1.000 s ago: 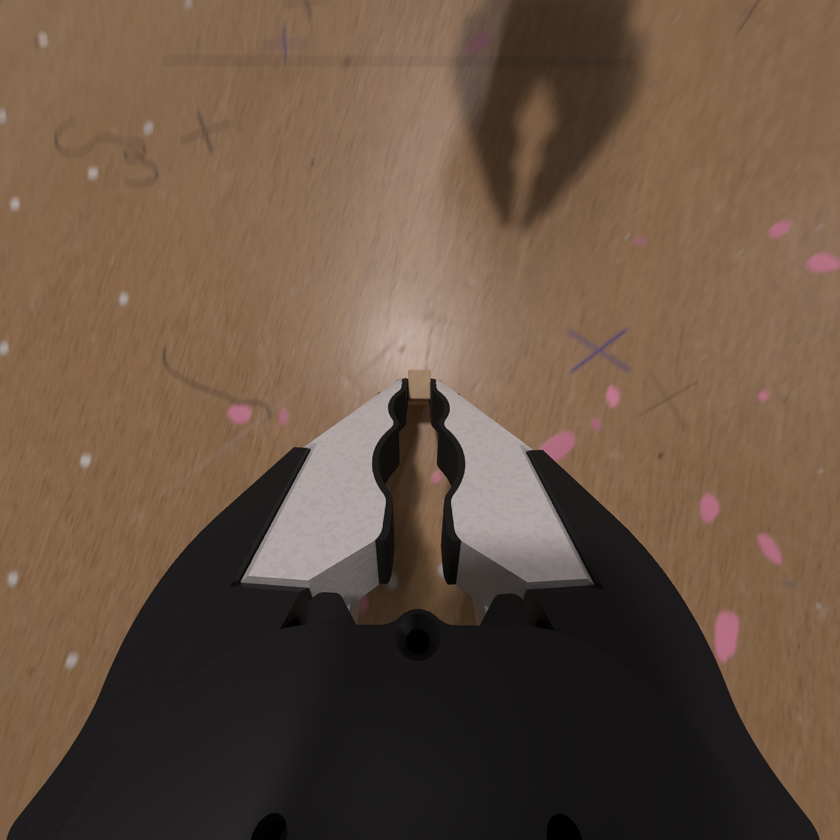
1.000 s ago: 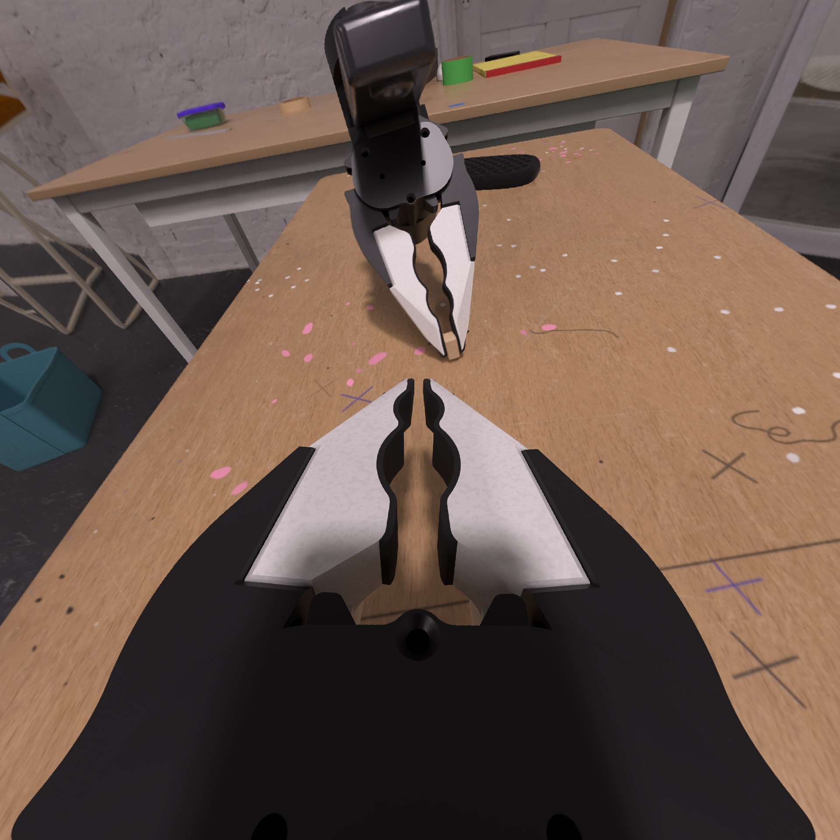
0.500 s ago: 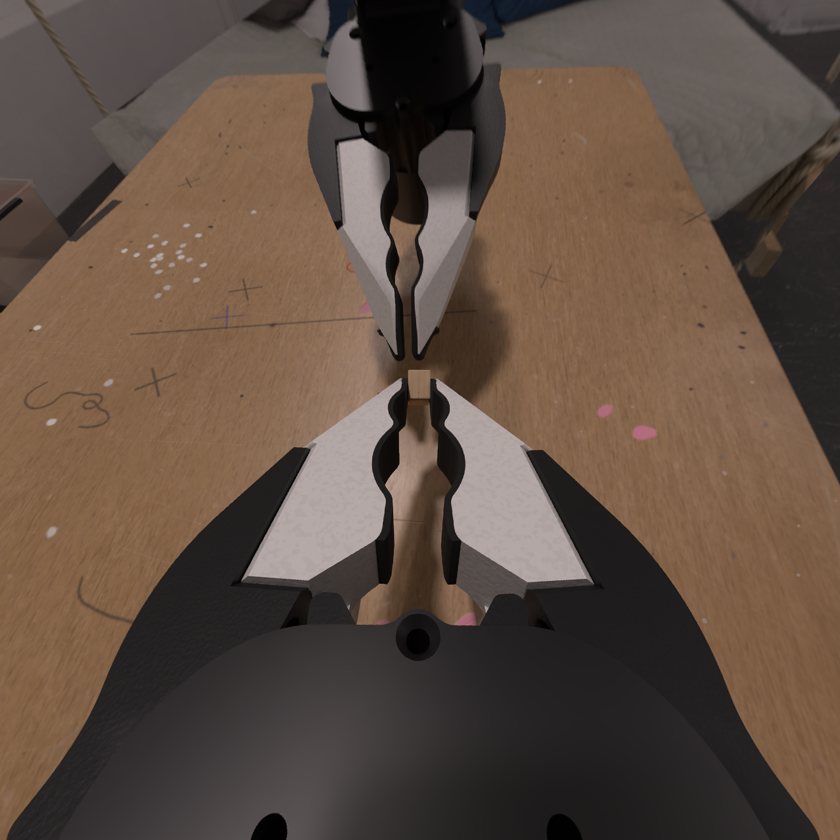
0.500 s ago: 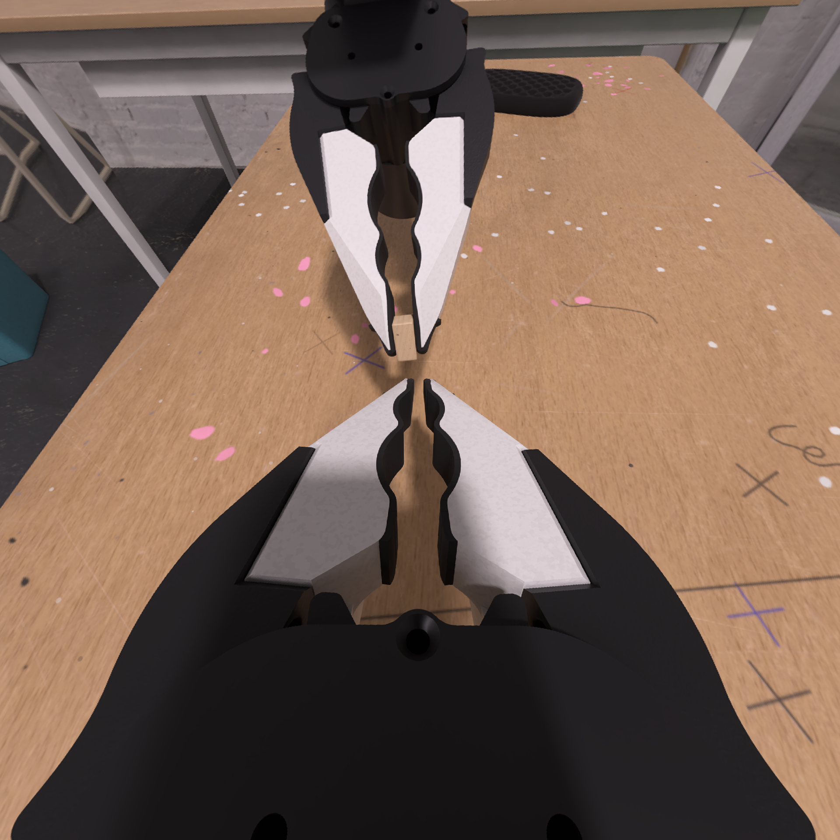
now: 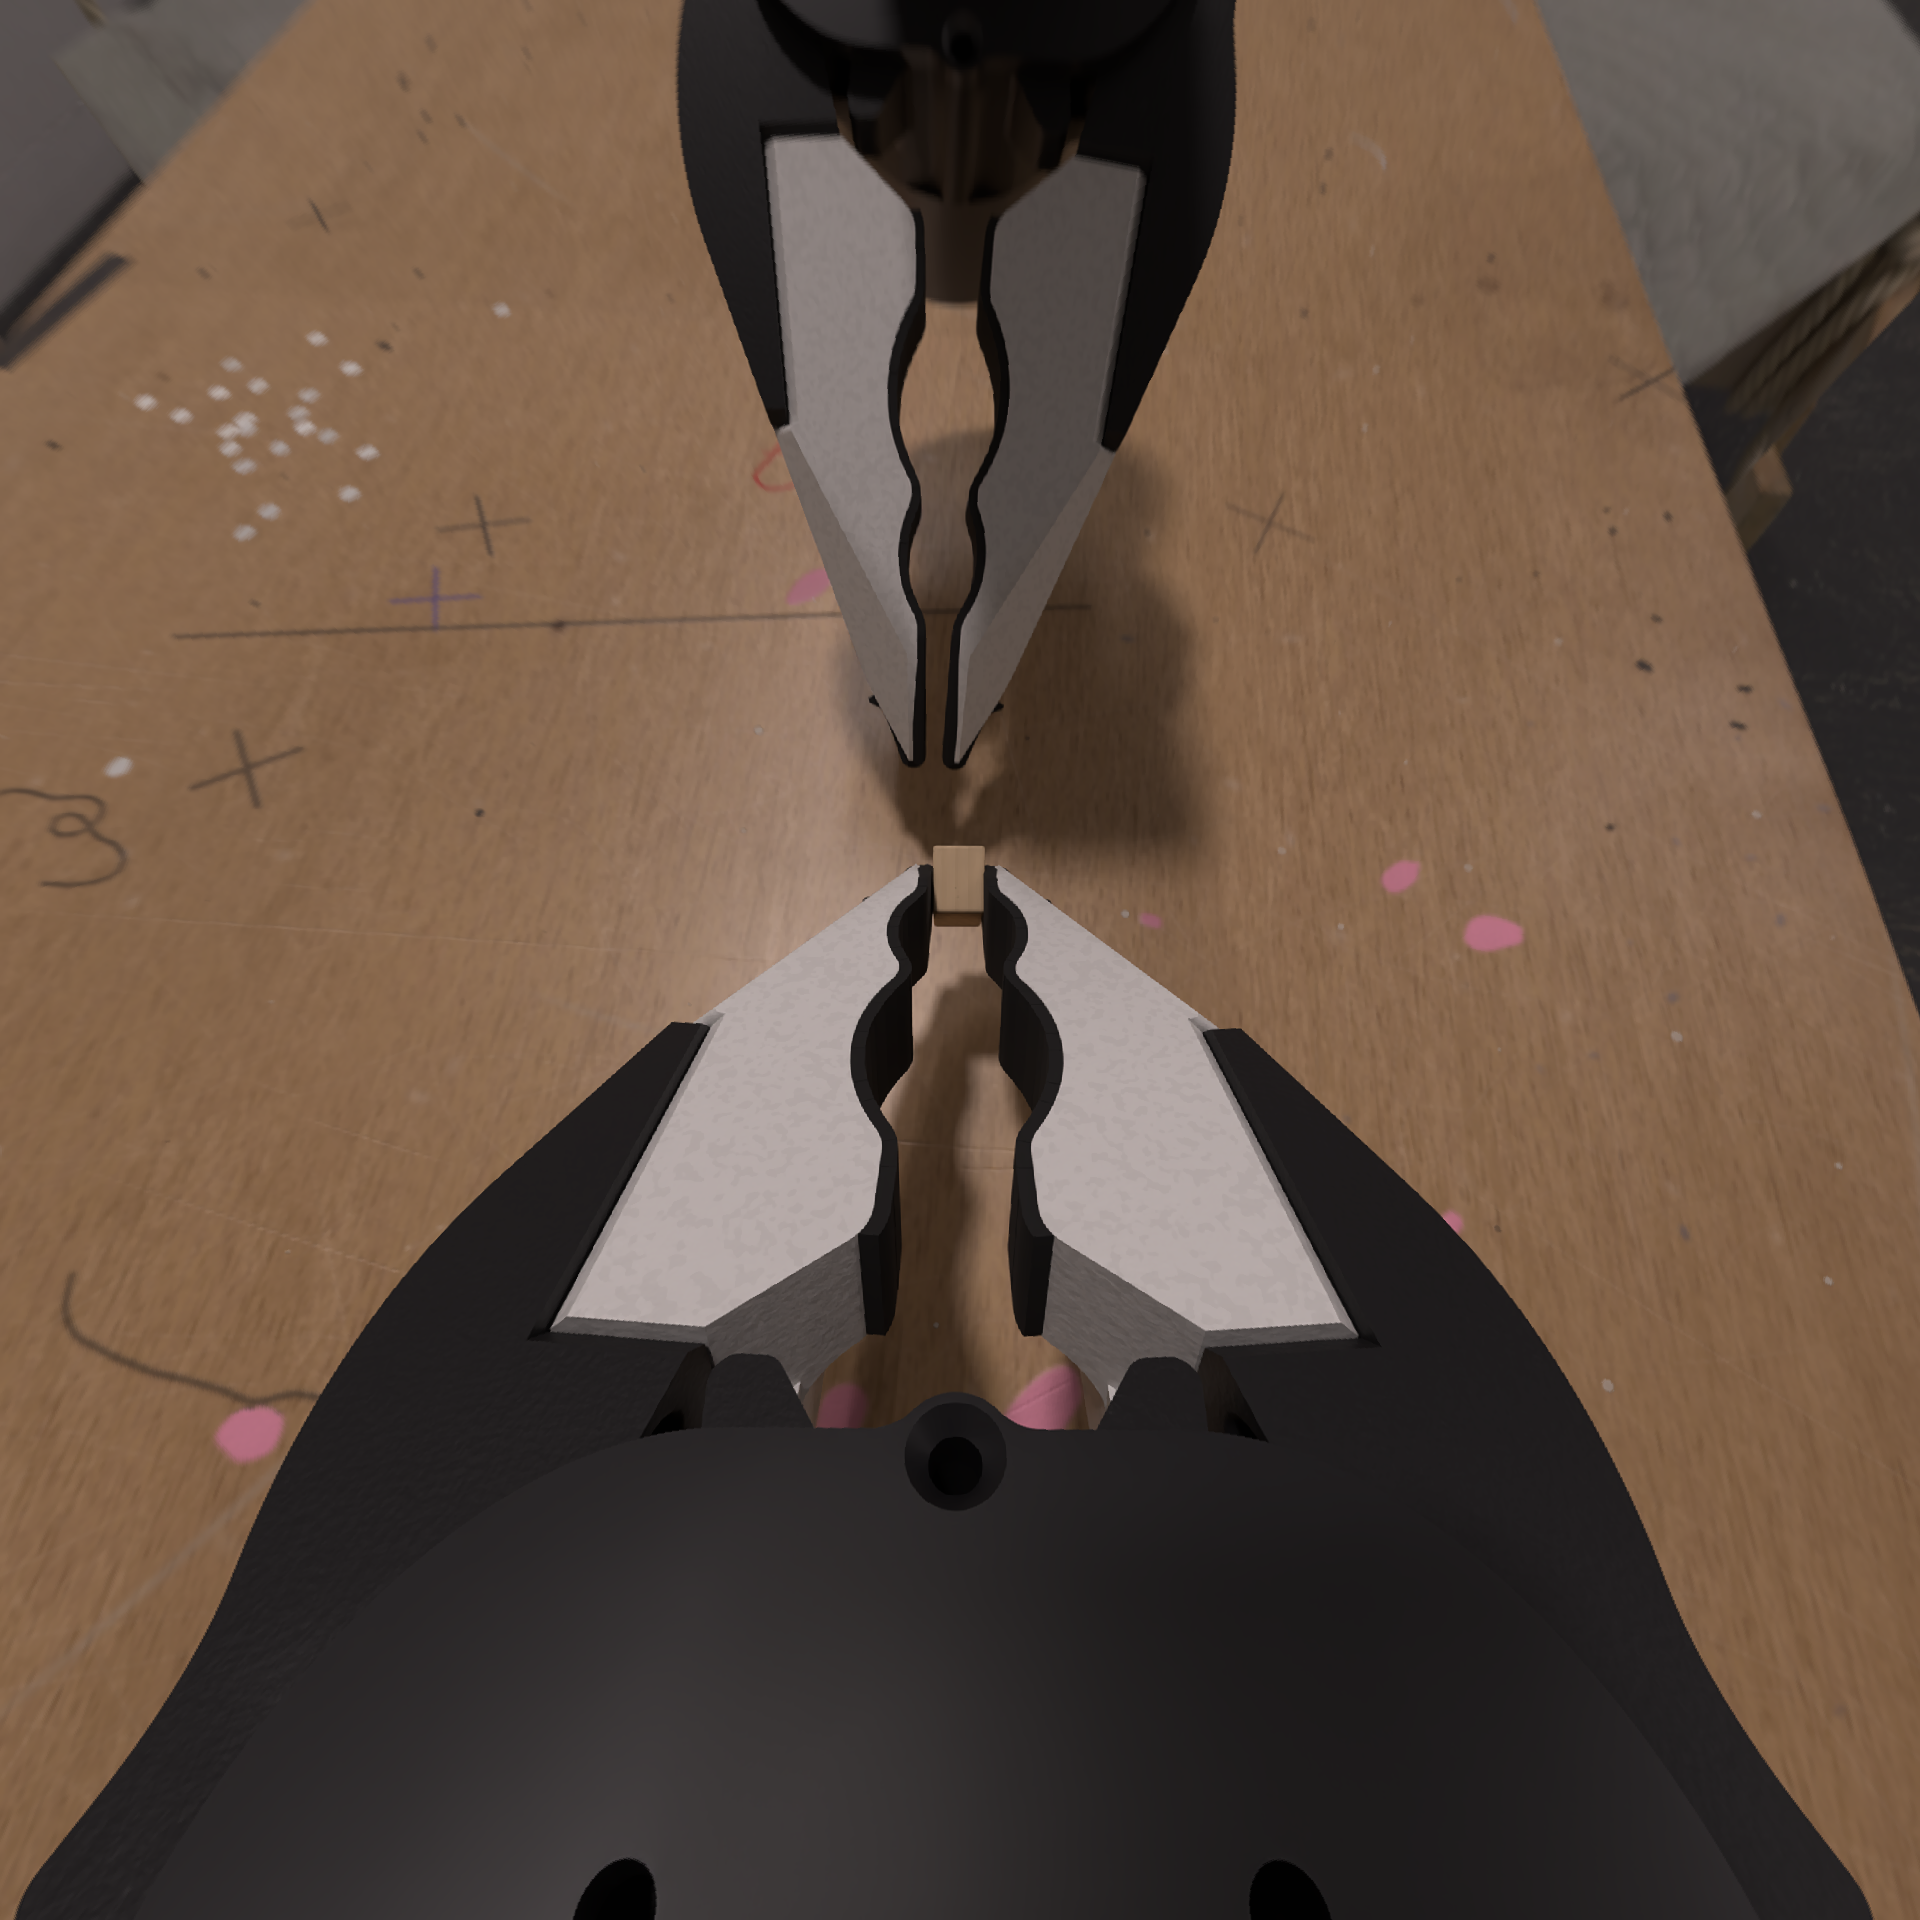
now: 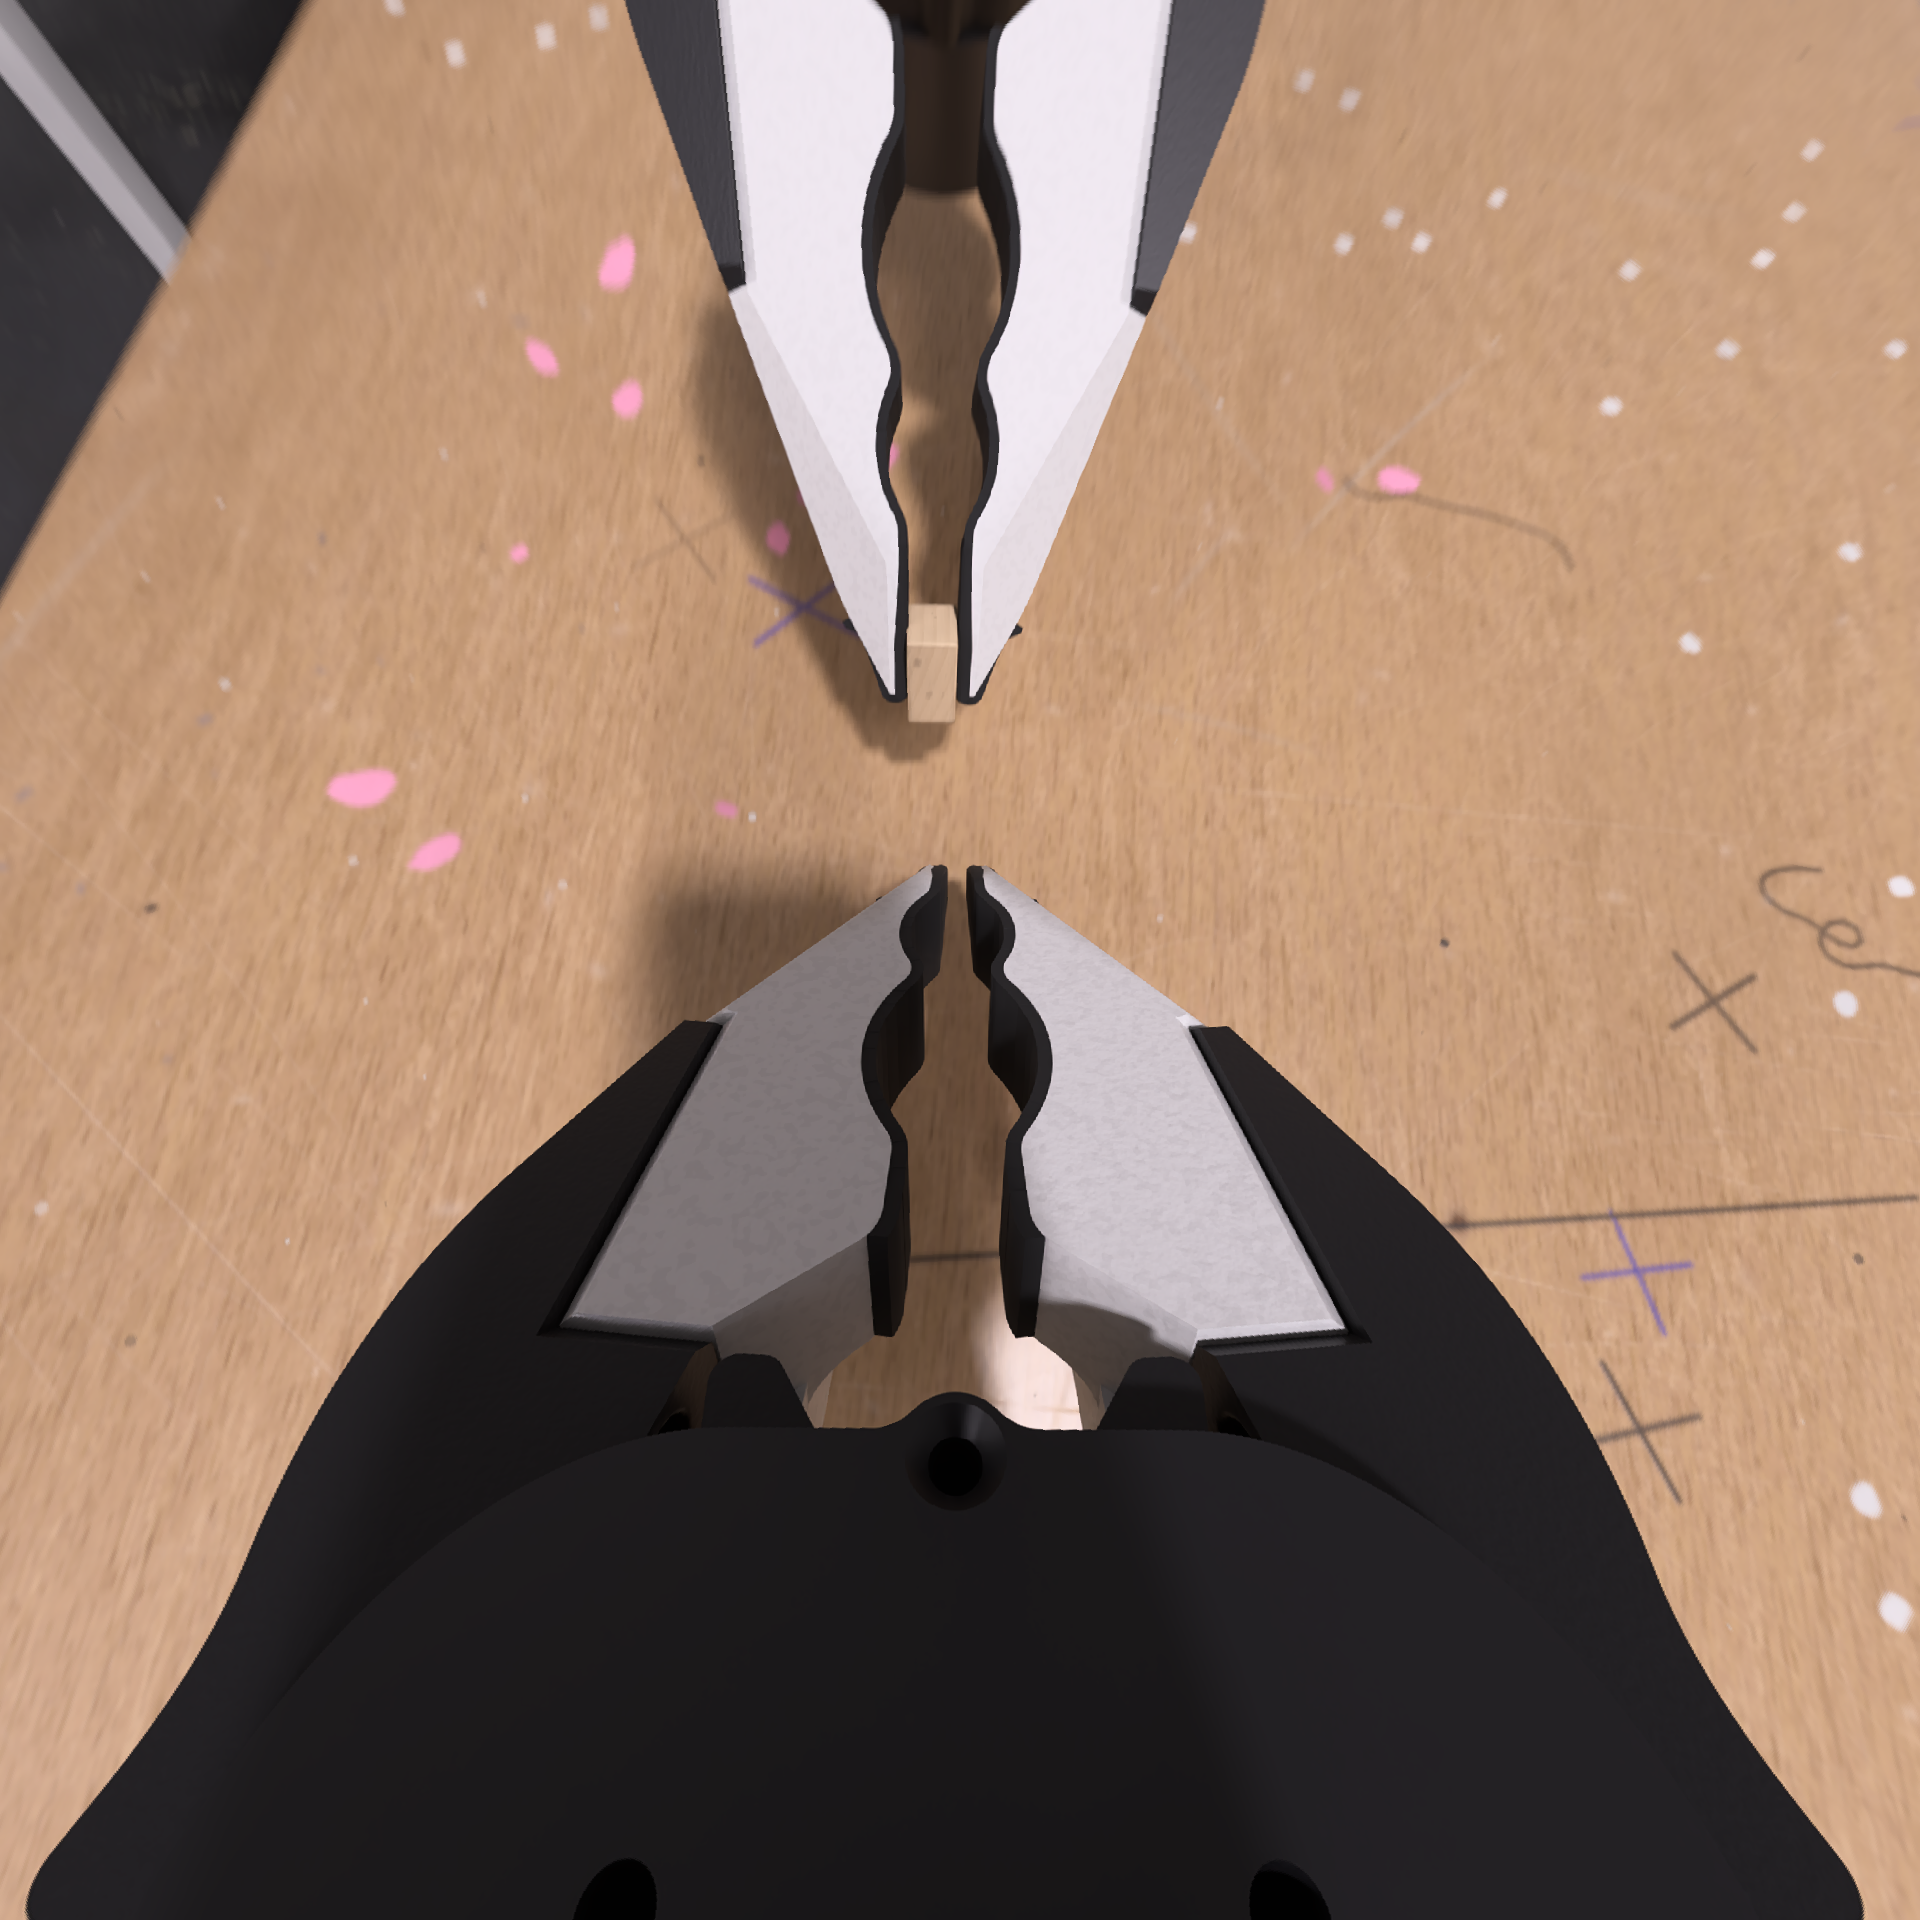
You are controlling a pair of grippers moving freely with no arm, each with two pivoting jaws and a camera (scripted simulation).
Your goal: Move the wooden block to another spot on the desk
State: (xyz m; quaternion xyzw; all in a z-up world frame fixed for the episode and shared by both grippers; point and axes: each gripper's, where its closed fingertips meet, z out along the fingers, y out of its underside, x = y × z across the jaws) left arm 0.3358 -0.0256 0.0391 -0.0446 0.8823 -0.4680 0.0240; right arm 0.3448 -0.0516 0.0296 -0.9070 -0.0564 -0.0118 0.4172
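A small pale wooden block [image 5: 957,883] is pinched between the tips of my left gripper [image 5: 957,891], which is shut on it above the wooden desk [image 5: 416,935]. In the right wrist view the same block [image 6: 930,665] shows between the left gripper's tips [image 6: 932,665], close to the desk top. My right gripper [image 6: 956,883] is shut and empty, with only a thin slit between its tips. It faces the left gripper tip to tip, a short gap apart. It also shows in the left wrist view [image 5: 932,750].
The desk [image 6: 1351,831] bears pink [image 6: 361,787] and white paint flecks, pencil crosses [image 6: 1714,1003] and a long pencil line [image 5: 520,627]. The desk's left edge [image 6: 135,312] and dark floor lie beyond. Grey padding [image 5: 1714,156] lies past the far end.
The two grippers have come closer, tip to tip. The left gripper has levelled from looking down at the desk, still holding the block. The right gripper has stayed shut.
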